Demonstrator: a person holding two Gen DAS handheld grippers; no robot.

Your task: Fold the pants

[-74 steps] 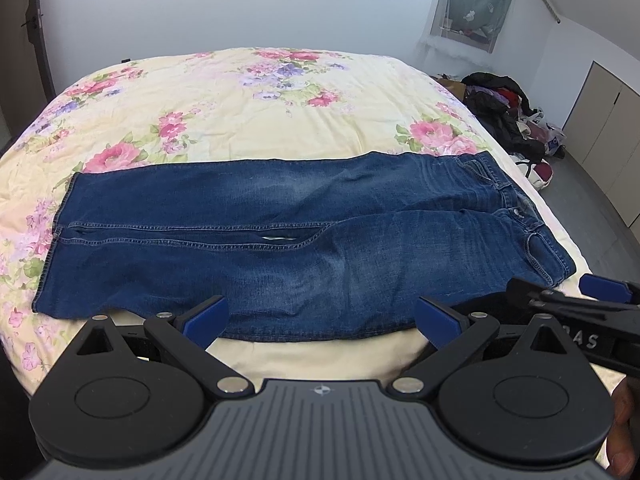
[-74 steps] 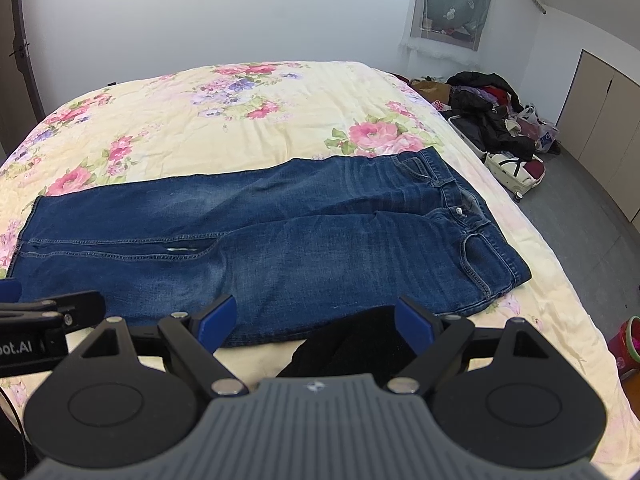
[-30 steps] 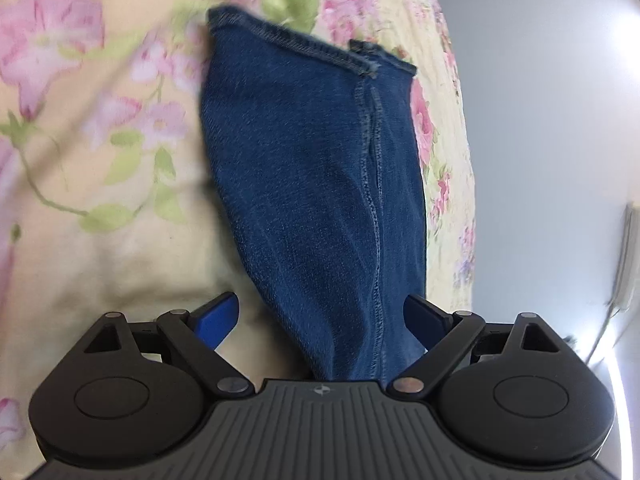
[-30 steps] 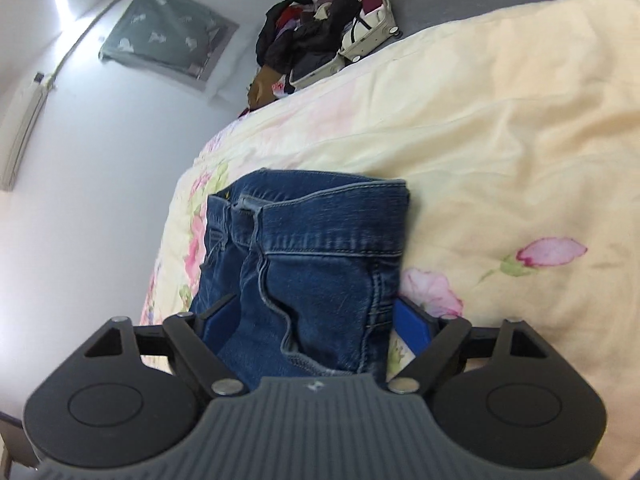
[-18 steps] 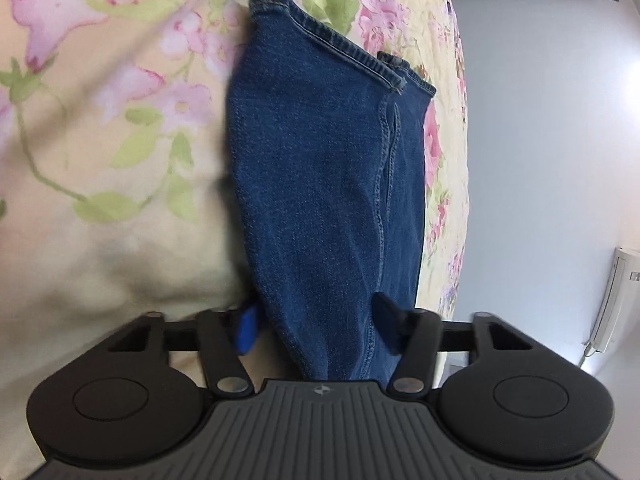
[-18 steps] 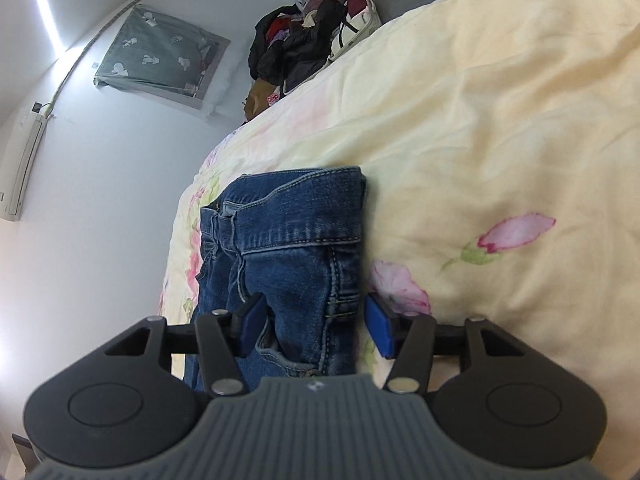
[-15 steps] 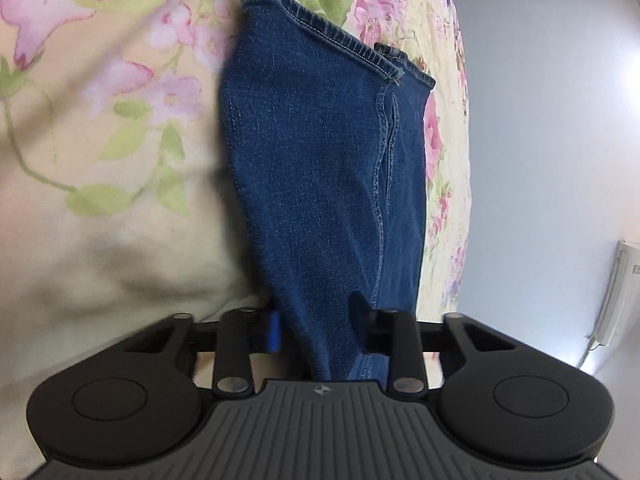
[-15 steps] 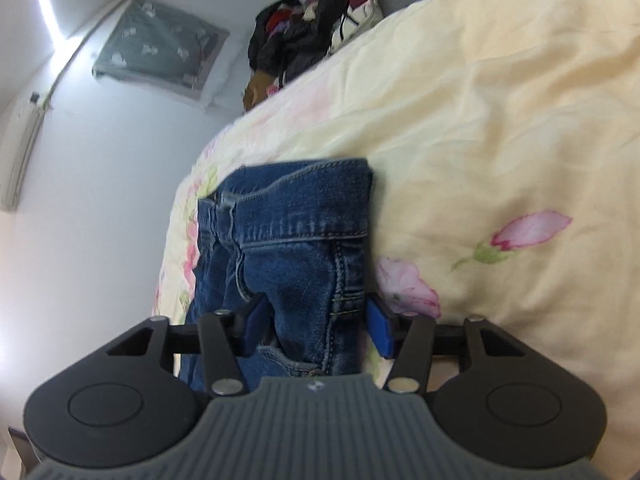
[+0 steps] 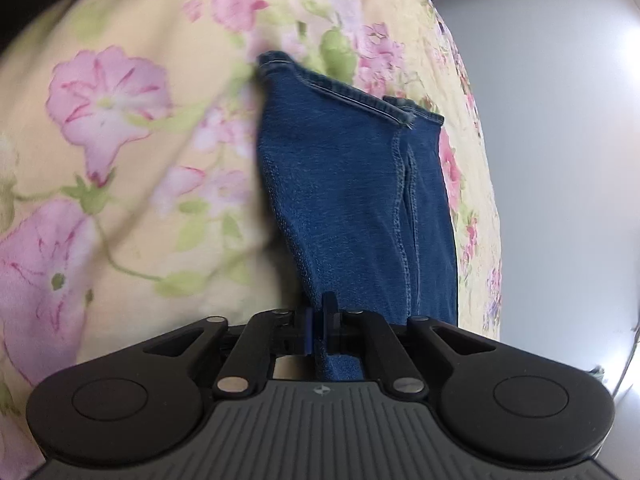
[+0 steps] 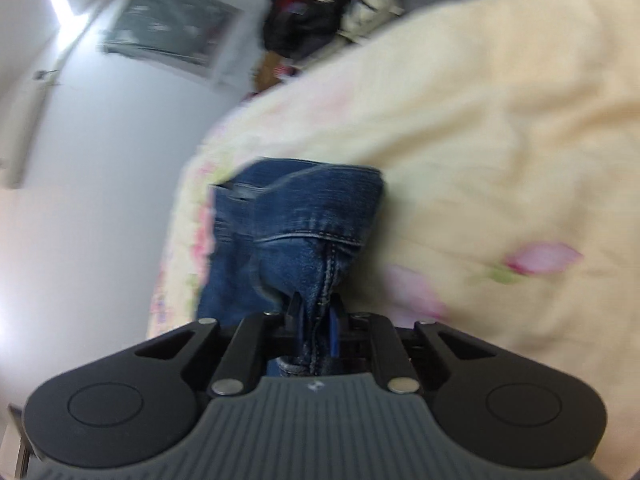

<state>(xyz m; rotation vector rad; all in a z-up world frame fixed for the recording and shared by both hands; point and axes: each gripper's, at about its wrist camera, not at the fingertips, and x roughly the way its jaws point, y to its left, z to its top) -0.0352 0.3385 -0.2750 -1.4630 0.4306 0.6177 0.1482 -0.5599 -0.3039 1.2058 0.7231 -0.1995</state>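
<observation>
We have the blue pants (image 9: pixel 352 200) on the flowery bed (image 9: pixel 120 160). Our left tongs (image 9: pixel 320 326) pinch the leg end tight. Our right tongs (image 10: pixel 314 326) pinch the waist end tight. Next we should lift both ends and fold.

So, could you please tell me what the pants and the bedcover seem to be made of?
Pants: apparently denim, matte blue, with a grainy weave and pale double-stitched seams. Bedcover: looks like soft woven cloth, possibly cotton, matte cream with printed pink flowers; its fibre cannot be told.
</observation>
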